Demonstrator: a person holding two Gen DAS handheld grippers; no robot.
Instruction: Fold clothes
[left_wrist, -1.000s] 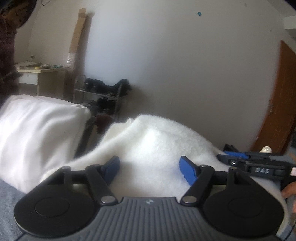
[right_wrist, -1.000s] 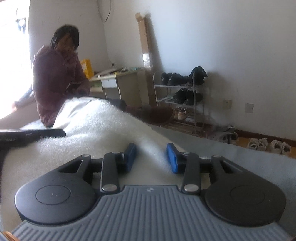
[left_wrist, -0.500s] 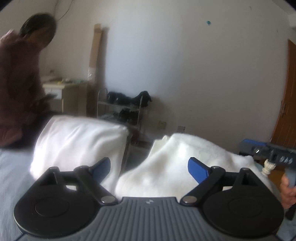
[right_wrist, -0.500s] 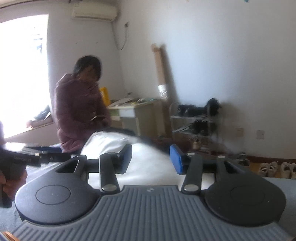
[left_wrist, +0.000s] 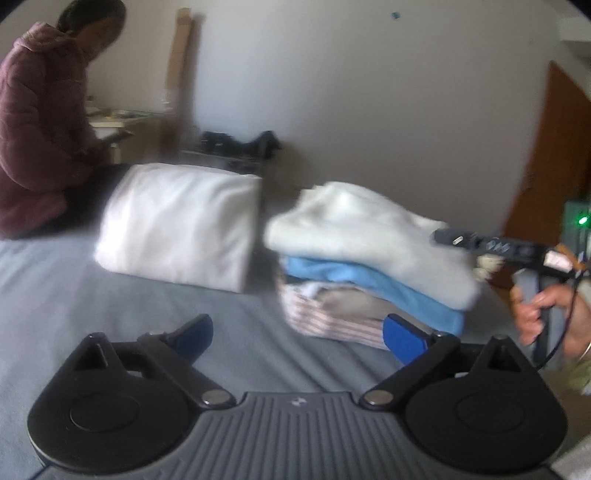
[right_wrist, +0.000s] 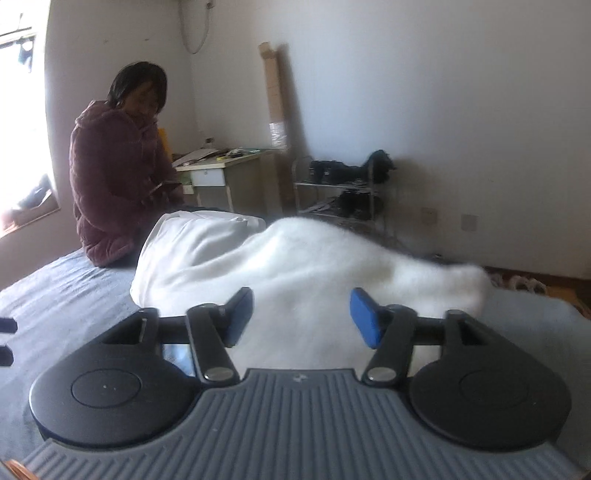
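Clothes (left_wrist: 369, 236) lie stacked on the bed (left_wrist: 110, 295), folded; my left gripper (left_wrist: 295, 334) and right gripper (right_wrist: 301, 317) are opening, both empty, to release

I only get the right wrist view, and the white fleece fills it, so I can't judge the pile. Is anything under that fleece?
Observer: Yes. The left wrist view shows the white fleece topping a stack, with a blue garment beneath it and a striped garment at the bottom.
Operator: Is the left gripper holding anything?
Observer: No. The left gripper has its jaws opening wide, with nothing between them. It is over the grey bedsheet, short of the stack.
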